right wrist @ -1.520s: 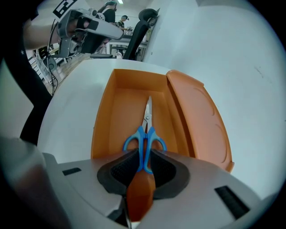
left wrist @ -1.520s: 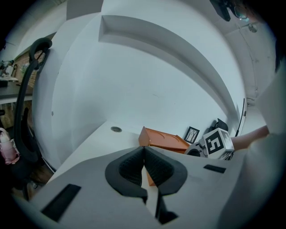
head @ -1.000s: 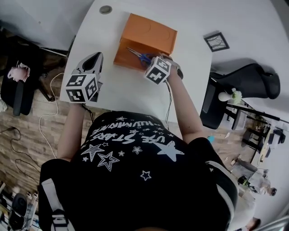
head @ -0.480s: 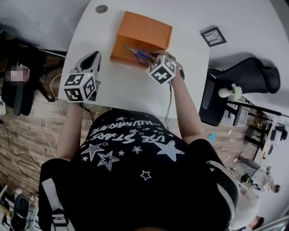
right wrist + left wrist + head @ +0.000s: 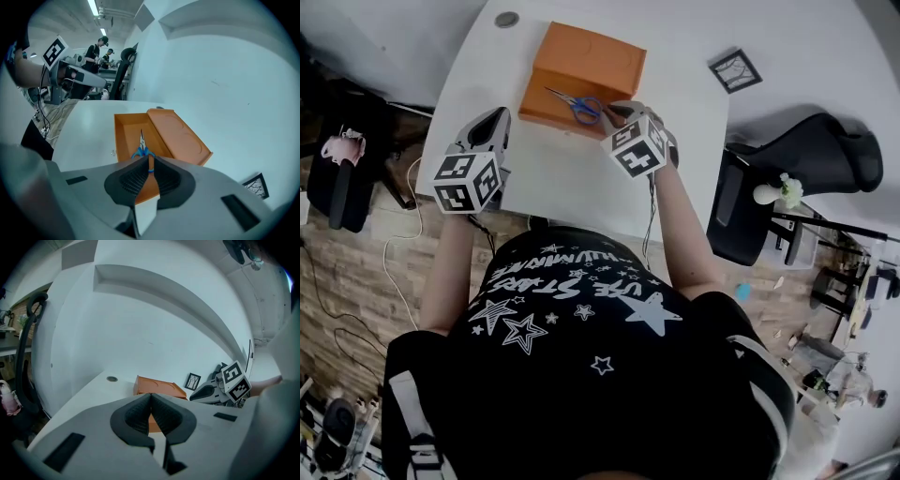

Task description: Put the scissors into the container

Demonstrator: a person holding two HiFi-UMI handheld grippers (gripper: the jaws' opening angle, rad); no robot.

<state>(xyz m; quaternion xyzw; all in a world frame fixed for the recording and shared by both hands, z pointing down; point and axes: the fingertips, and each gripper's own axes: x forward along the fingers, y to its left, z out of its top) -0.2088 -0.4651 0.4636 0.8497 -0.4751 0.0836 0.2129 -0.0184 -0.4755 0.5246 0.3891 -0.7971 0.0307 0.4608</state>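
The person is standing over a white table (image 5: 572,183) with tongs in both hands. The right gripper (image 5: 150,161) is pinching the blue handle of the scissors (image 5: 142,140), its jaws closed tight on it. The scissors are hanging over the near end of the orange container (image 5: 123,136), blades pointing along its open tray. I can't tell whether they are touching its floor. The lid (image 5: 180,136) is lying flat just beside the tray. The left gripper (image 5: 151,401) is holding nothing, its jaws pressed together, and is hovering by the table's left edge, well apart from the container. A small black frame (image 5: 734,71) is lying off to the right.
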